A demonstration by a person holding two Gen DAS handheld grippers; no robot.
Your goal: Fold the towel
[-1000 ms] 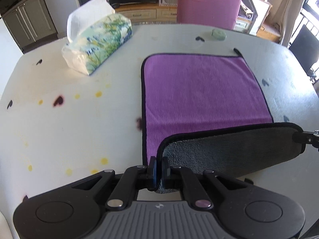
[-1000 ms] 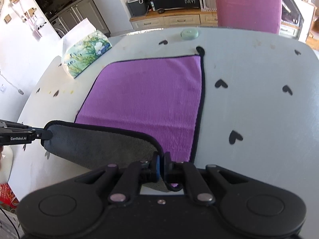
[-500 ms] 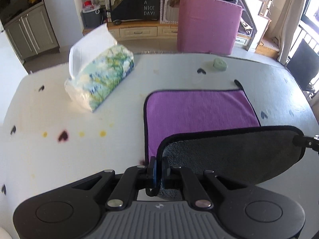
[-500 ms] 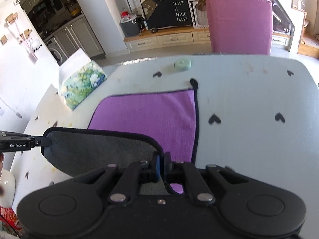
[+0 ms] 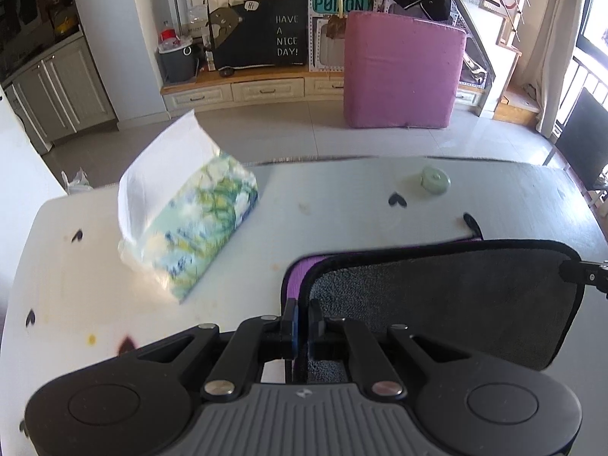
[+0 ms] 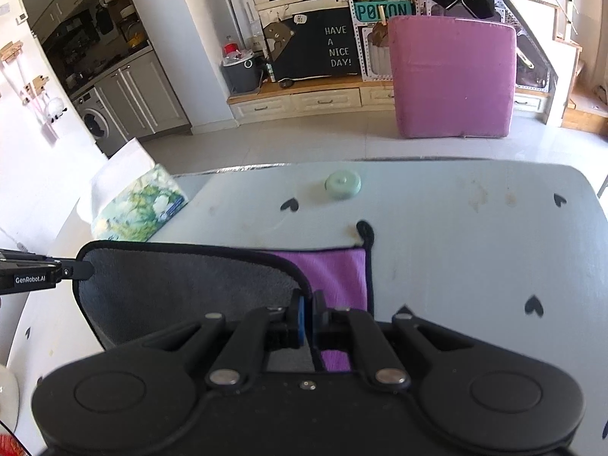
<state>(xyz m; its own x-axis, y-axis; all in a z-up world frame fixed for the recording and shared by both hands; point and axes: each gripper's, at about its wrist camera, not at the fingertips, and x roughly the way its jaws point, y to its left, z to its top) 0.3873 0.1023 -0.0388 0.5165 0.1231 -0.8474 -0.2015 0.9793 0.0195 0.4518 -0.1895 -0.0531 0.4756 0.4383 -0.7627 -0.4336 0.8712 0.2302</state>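
The towel [image 5: 448,304] is purple on one face and grey on the other, with a black hem. My left gripper [image 5: 302,319] is shut on its near left corner. My right gripper [image 6: 308,317] is shut on its near right corner. The near edge is lifted and carried over the far part, grey side [image 6: 182,288] facing me. Only a strip of purple [image 6: 334,273] shows beyond it on the white table [image 6: 475,250]. The right gripper's tip shows in the left wrist view [image 5: 585,275], and the left gripper's tip shows in the right wrist view [image 6: 45,273].
A floral tissue pack [image 5: 190,228] lies at the far left of the table. A small pale green round lid [image 5: 435,181] sits near the far edge. The towel's hanging loop [image 6: 365,230] points to the far edge. A pink cushion [image 5: 402,76] stands on the floor beyond.
Both grippers have carried the held near edge forward over the towel toward the far edge. The grey underside now covers most of the purple face.
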